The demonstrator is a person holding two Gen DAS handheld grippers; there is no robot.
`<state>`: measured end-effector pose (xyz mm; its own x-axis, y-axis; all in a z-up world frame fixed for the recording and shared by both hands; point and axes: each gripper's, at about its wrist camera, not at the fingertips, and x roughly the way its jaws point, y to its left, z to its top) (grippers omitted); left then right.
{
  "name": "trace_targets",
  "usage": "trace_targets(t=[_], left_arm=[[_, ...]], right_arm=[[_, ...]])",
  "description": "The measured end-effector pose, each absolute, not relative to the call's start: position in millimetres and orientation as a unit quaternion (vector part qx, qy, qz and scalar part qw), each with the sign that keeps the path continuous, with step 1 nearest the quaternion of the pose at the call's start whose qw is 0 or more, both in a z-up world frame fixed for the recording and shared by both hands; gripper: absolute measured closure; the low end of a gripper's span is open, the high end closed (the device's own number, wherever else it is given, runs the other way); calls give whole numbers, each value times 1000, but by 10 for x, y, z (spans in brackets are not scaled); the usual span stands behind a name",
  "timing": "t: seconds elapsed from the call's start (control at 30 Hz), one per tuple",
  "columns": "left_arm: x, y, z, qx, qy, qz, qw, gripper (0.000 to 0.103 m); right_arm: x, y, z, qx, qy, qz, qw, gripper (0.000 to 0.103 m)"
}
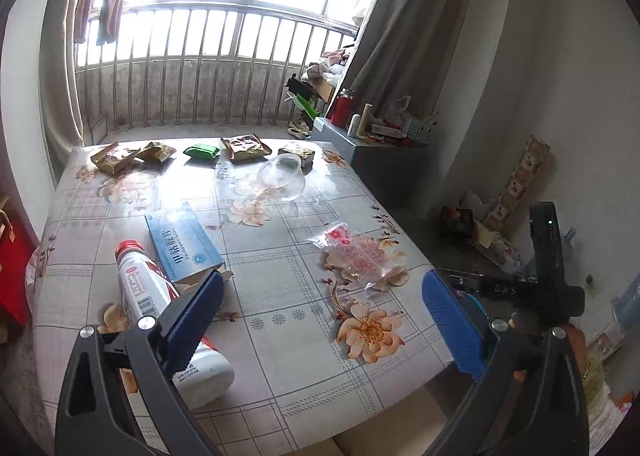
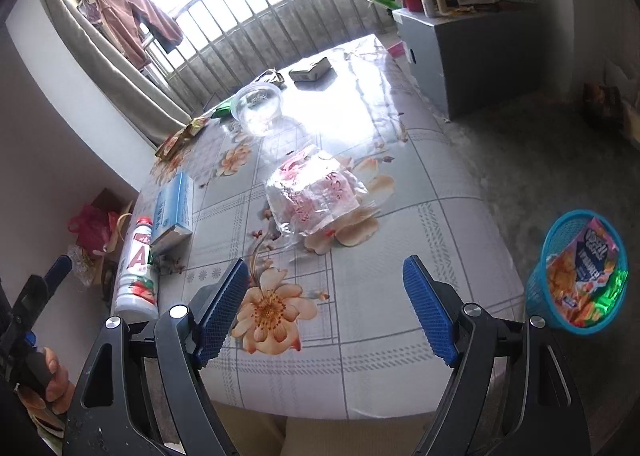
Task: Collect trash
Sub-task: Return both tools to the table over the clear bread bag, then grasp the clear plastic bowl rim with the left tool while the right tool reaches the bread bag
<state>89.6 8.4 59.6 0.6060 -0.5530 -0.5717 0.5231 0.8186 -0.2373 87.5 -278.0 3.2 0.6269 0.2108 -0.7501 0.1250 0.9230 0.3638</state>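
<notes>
A floral-cloth table [image 1: 280, 296] [image 2: 400, 256] carries trash. A white bottle with a red cap [image 1: 160, 308] [image 2: 138, 272] lies at the near left, beside a blue medicine box [image 1: 184, 248] [image 2: 174, 208]. A crumpled clear bag with red print [image 1: 360, 256] [image 2: 316, 192] lies mid-table, and a clear plastic cup [image 1: 282, 176] [image 2: 258, 106] lies further back. Gold and green packets [image 1: 200, 152] line the far edge. My left gripper [image 1: 322, 320] is open above the near edge, its left finger over the bottle. My right gripper [image 2: 326, 308] is open and holds nothing.
A blue mesh basket [image 2: 576, 276] with snack wrappers stands on the floor right of the table. A grey cabinet [image 2: 472, 48] [image 1: 380, 160] with clutter stands at the back right. A balcony railing [image 1: 200, 68] and curtains lie behind. Red bags [image 2: 92, 228] sit on the floor at left.
</notes>
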Motion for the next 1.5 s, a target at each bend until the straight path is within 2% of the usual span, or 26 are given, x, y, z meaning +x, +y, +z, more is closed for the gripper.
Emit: trace_targets(t=[0.1,0.27,0.43,0.6,0.73,0.87,1.03,1.1,1.23,1.3,1.33,1.4,1.43,1.5], left_arm=[[1306,-23,682,-6,392,-322,862,6],[2073,-246,847,-30,442,-340,829,6],[3014,-605,633,-9,450,-278,849,6],[3761,-942,311,-1,465,-292,836,6],[4139,-1156,84,-10,482,-280,831,6],[4288,-1336,-44,22,476,-277,834,6],[4335,-1399,-238,20,512,-290,808,26],[4283,-1413,-272,31,516,-295,803,38],[4142,-1432,-271,50,510,-308,802,48],[4083,-1435,-279,55,513,-308,800,62],[4052,-1439,-286,56,516,-309,797,65],[3986,-1455,-287,60,517,-313,795,79],[3950,-1459,-278,61,515,-316,795,82],[3866,-1463,-259,63,508,-323,796,91]], right_arm=[[1178,-2651,-49,153,447,37,881,27],[1616,-2447,-245,80,476,42,875,26],[1749,-2492,-342,77,476,39,875,26],[1741,-2535,-390,76,476,49,875,26],[1772,-2507,-387,63,476,55,875,26],[1791,-2537,-379,64,480,67,873,26],[1767,-2531,-388,52,480,77,872,26],[1751,-2539,-397,52,478,78,873,29],[1732,-2548,-407,48,477,73,874,38],[1724,-2543,-406,48,478,76,874,42],[1717,-2533,-406,45,478,74,874,48],[1701,-2522,-401,42,481,71,873,56],[1692,-2524,-403,43,483,70,872,66],[1673,-2537,-408,50,487,69,869,74]])
